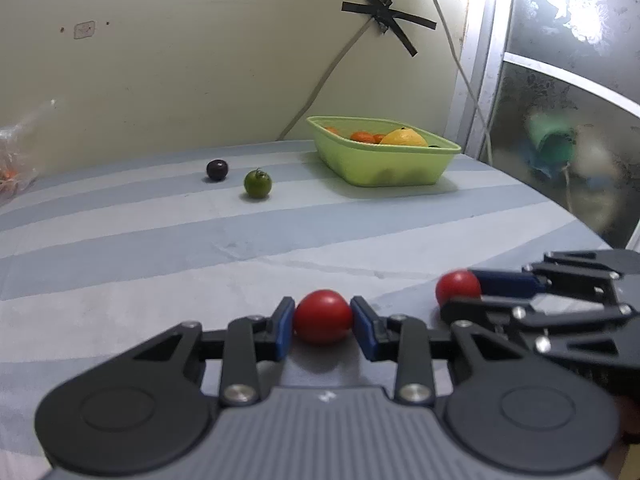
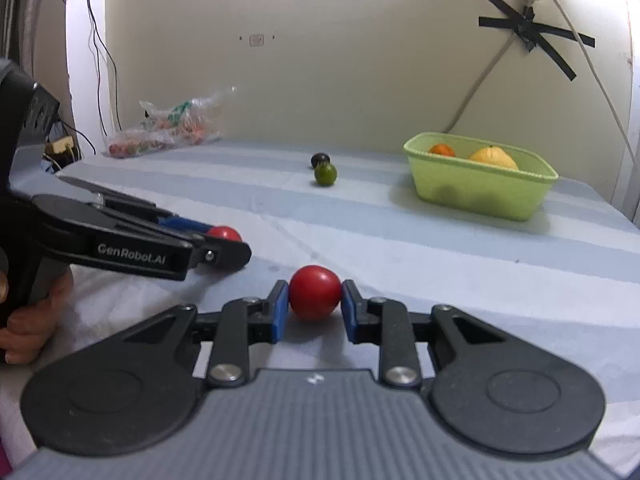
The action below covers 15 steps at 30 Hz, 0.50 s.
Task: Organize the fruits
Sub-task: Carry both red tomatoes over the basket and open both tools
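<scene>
– Gripper bodies fill the near edge of both views. What do the jaws hold?

– Each pinches a red tomato. The left gripper has its blue pads pressed on both sides of the left tomato; the right gripper squeezes the right tomato the same way. Both fruits sit low on the sheet.

– Which way do they point?

– They are close to round, so I cannot tell a long axis, and no stem shows. The green tomato farther off shows its stem on top.

– And the rest of the fruit?

– A dark plum lies near the green tomato, to its left and a little farther back. A green basket stands to the right near the wall, holding a yellow citrus and small oranges.

– The surface?

– Pale blue and grey stripes, slightly creased.

– The room?

– A cream wall with black tape crossed over a cable, a power strip above, a frosted window on the right in the left view, and a plastic bag at the far left. A hand grips the left handle.
</scene>
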Each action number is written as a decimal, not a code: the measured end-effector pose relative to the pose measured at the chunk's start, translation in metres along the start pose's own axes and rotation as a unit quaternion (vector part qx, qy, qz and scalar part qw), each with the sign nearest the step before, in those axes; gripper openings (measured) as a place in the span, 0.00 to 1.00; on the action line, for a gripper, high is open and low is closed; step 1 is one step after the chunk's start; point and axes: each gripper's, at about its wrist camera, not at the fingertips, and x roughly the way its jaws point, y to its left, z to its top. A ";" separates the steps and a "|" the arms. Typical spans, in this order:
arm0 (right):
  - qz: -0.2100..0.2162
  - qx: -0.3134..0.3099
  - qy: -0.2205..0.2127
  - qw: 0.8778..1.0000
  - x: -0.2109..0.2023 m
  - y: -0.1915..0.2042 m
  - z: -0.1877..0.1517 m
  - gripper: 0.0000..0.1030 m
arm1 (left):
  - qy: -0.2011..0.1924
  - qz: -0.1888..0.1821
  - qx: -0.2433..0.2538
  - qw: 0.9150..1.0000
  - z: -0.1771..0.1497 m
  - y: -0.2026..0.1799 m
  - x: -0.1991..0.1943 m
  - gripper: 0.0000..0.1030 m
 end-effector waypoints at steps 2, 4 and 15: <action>-0.011 0.008 -0.013 1.000 0.000 -0.010 0.006 0.30 | -0.007 -0.014 -0.005 1.000 0.012 0.001 -0.001 0.30; -0.021 0.022 -0.027 0.999 0.002 -0.026 0.016 0.30 | -0.018 -0.027 -0.009 0.999 0.033 0.002 0.002 0.30; -0.075 0.066 -0.083 0.992 0.058 -0.113 0.086 0.30 | -0.001 -0.101 -0.075 0.992 0.166 0.000 0.113 0.30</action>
